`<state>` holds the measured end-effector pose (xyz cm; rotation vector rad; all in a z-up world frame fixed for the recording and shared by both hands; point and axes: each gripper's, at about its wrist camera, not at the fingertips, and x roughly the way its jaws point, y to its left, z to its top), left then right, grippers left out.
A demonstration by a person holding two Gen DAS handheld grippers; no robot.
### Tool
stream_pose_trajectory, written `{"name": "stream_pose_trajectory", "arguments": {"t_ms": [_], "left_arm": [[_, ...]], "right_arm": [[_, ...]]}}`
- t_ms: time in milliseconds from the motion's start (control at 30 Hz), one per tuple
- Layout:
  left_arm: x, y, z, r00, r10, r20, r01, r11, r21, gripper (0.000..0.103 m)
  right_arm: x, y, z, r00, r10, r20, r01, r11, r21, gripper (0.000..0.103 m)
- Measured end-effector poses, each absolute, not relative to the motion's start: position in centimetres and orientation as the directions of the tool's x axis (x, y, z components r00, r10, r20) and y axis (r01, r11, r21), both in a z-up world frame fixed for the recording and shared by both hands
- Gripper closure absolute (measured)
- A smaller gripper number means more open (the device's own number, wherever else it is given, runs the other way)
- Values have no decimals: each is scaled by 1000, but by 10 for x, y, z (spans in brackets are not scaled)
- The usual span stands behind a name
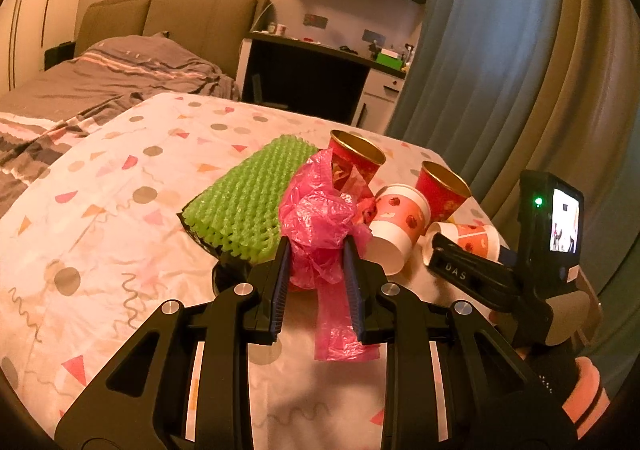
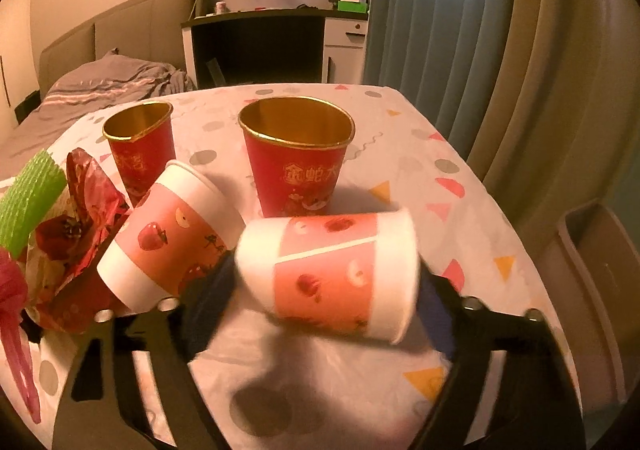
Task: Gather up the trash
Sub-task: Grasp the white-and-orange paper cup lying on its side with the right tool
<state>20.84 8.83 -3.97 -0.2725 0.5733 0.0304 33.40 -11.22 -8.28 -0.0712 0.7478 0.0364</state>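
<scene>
My left gripper (image 1: 317, 246) is shut on a crumpled pink plastic bag (image 1: 320, 221), and a strip of the bag hangs down between the fingers. A green foam net (image 1: 248, 201) lies just left of the bag. Two red cups with gold insides (image 2: 298, 165) (image 2: 140, 149) stand upright on the table. One white and pink apple-print cup (image 2: 168, 238) leans tilted on crumpled red wrapping (image 2: 80, 217). A second apple-print cup (image 2: 332, 270) lies sideways between the jaws of my right gripper (image 2: 326, 282). Its pads touch the cup's two ends, and the cup is blurred.
The table wears a pale cloth (image 1: 120, 189) with coloured shapes. A grey bin (image 2: 576, 250) stands on the floor off the table's right edge. Blue and beige curtains (image 2: 460, 29) hang close behind. A bed (image 1: 100, 81) and a desk (image 1: 312, 81) lie beyond the table.
</scene>
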Motion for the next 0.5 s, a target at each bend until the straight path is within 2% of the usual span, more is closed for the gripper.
{"name": "stream_pose_trajectory", "arguments": {"t_ms": [500], "left_arm": [[188, 85, -31, 855, -92, -510, -68, 956, -285, 78]], "right_arm": [[286, -146, -61, 782, 62, -620, -69, 998, 11, 27]]}}
